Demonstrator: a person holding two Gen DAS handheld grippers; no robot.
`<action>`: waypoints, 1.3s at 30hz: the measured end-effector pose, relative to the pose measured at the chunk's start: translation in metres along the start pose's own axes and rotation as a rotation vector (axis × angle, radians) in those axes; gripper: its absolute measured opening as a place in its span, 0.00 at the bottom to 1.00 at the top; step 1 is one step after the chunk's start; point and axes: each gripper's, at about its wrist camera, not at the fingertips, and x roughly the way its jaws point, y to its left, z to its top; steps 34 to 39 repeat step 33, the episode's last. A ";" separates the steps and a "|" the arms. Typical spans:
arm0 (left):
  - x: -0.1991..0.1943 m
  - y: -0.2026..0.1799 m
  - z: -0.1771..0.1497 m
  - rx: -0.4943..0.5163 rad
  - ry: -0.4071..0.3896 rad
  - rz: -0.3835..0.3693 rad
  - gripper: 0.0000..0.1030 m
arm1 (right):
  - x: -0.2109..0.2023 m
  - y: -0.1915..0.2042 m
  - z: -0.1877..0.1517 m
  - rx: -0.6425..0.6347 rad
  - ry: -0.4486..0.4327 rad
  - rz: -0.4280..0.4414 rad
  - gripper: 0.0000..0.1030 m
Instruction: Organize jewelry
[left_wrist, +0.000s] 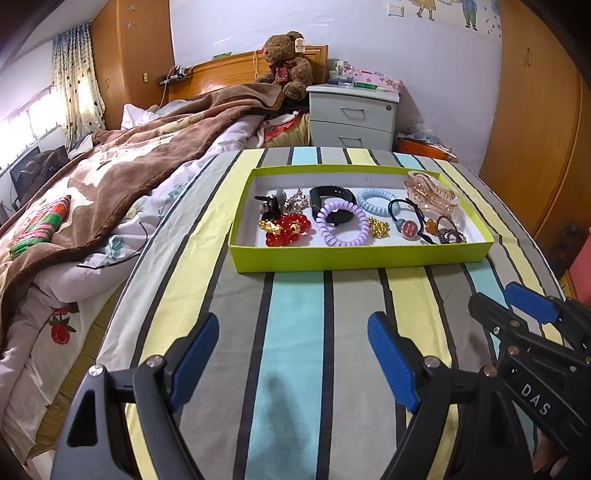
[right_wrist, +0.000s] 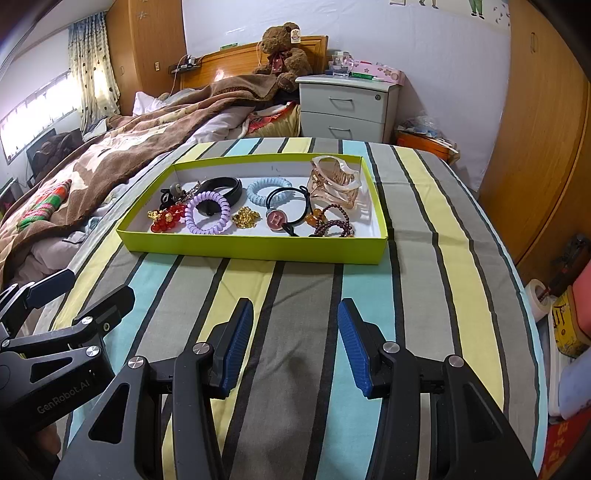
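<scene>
Ahead, tray (left_wrist: 354, 258) lies beyond left claw (left_wrist: 293, 354); right claw (right_wrist: 295, 343); both agape, empty.

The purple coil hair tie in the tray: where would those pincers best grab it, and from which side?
Probably the near arc of the purple coil, coming down from above. It lies flat in the tray, so one finger goes inside the ring and one outside. Its far arc rests over the black band, and the tray wall blocks a sideways approach.

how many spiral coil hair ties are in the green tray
2: a purple coil hair tie near the tray's front, overlapping the black band, and a blue one behind, mid-tray. None looks hidden.
</scene>
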 end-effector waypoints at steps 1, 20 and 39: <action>0.000 0.000 0.000 0.001 0.001 -0.001 0.82 | 0.000 -0.001 0.000 0.001 0.000 0.001 0.47; 0.000 0.001 0.000 -0.011 0.007 0.002 0.82 | -0.001 -0.002 0.000 0.002 0.002 0.002 0.47; 0.005 0.001 -0.001 -0.020 0.020 -0.004 0.82 | 0.000 -0.004 0.000 0.004 0.003 0.001 0.47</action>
